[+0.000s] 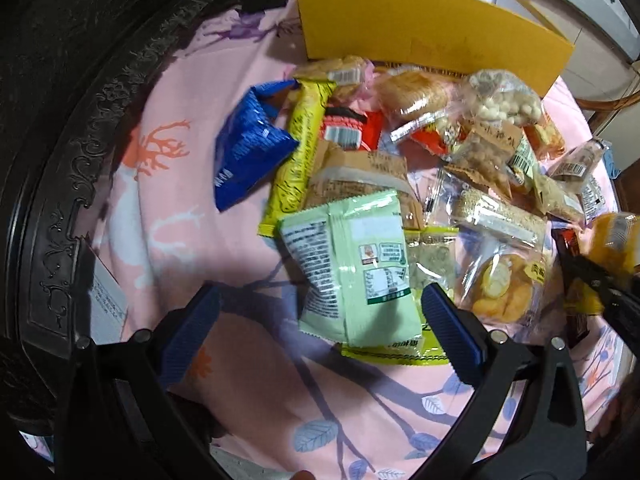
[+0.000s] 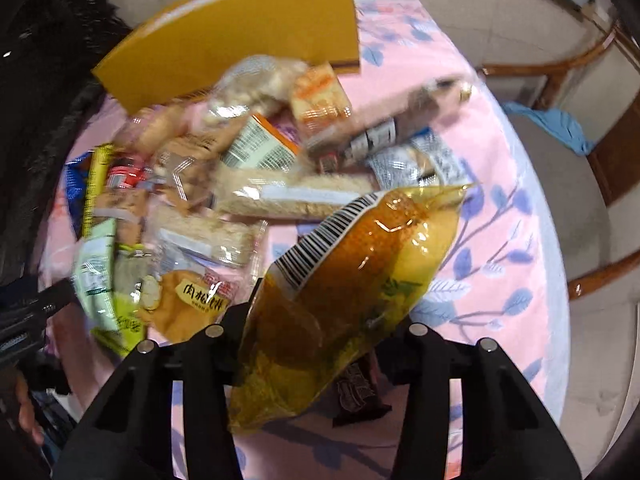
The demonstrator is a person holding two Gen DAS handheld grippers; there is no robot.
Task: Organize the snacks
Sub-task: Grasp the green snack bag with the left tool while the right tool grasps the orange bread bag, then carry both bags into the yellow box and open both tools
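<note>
A heap of snack packets (image 1: pixel 400 152) lies on a pink flowered tablecloth (image 1: pixel 180 208). My left gripper (image 1: pixel 320 332) stands open just above the cloth. A pale green packet (image 1: pixel 352 268) lies between its blue pads (image 1: pixel 452 332) without touching them. A blue bag (image 1: pixel 248 148) and a long yellow bar (image 1: pixel 300 152) lie further off. My right gripper (image 2: pixel 320 328) is shut on a yellow-orange transparent packet (image 2: pixel 360 264) with a barcode, held tilted above the cloth. It also shows at the right edge of the left wrist view as the right gripper (image 1: pixel 592 280).
A yellow cardboard box (image 1: pixel 420 28) stands behind the heap, also seen as the box (image 2: pixel 240 32). Dark carved furniture (image 1: pixel 60 200) borders the table's left side. A wooden chair (image 2: pixel 560 72) stands past the right edge. A brown wrapper (image 2: pixel 356 392) lies under the right gripper.
</note>
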